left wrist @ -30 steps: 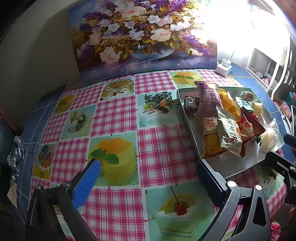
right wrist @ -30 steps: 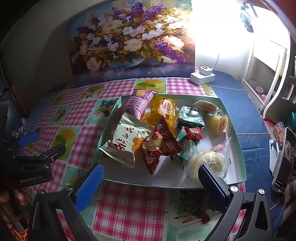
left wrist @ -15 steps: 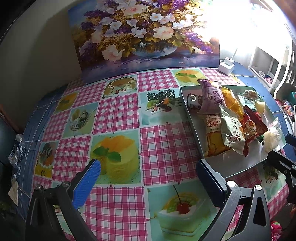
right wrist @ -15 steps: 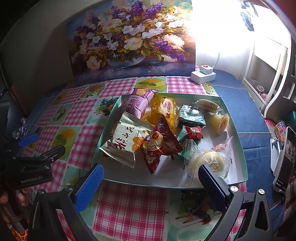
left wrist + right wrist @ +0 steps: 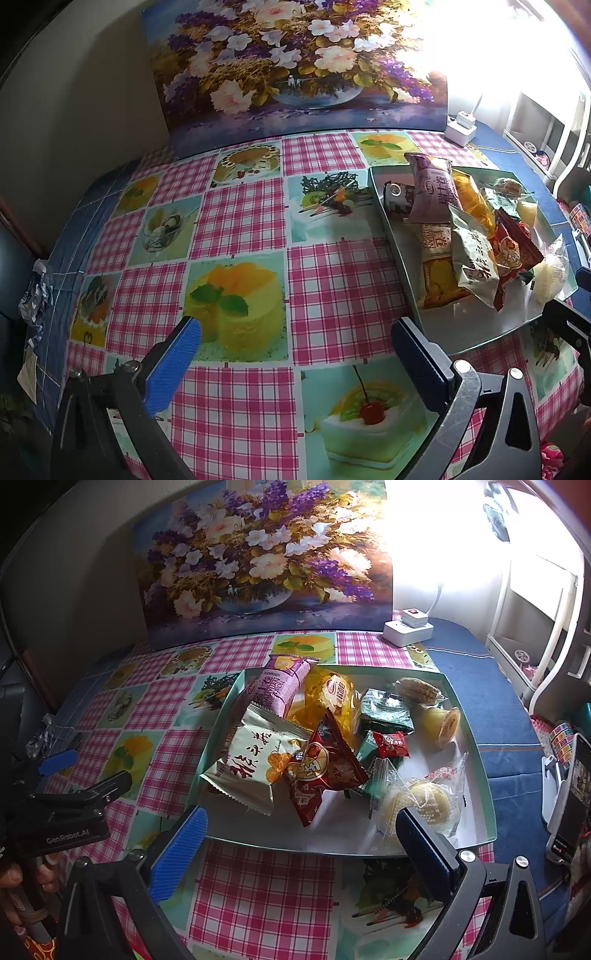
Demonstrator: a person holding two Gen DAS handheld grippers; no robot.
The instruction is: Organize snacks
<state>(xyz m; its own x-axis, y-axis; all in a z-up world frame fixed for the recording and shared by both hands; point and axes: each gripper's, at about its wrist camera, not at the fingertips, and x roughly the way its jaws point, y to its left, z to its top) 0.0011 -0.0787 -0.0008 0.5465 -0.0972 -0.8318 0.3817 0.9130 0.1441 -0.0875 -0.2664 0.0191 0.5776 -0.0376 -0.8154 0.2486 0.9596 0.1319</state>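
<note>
A shallow green-rimmed tray holds several snack packs: a pink roll pack, a cream chip bag, a red pack, a yellow bag, a jelly cup and a wrapped bun. My right gripper hovers open at the tray's near edge, holding nothing. My left gripper stands open and holds nothing over the checked tablecloth, left of the tray. The same snacks show at the right of the left wrist view.
A flower painting leans against the wall at the table's back. A white power strip sits behind the tray. A phone on a stand is at the right edge. A hand holds the left tool.
The left wrist view has shifted slightly, so the tray sits a little farther right and lower. The right gripper and the snacks have barely moved.
</note>
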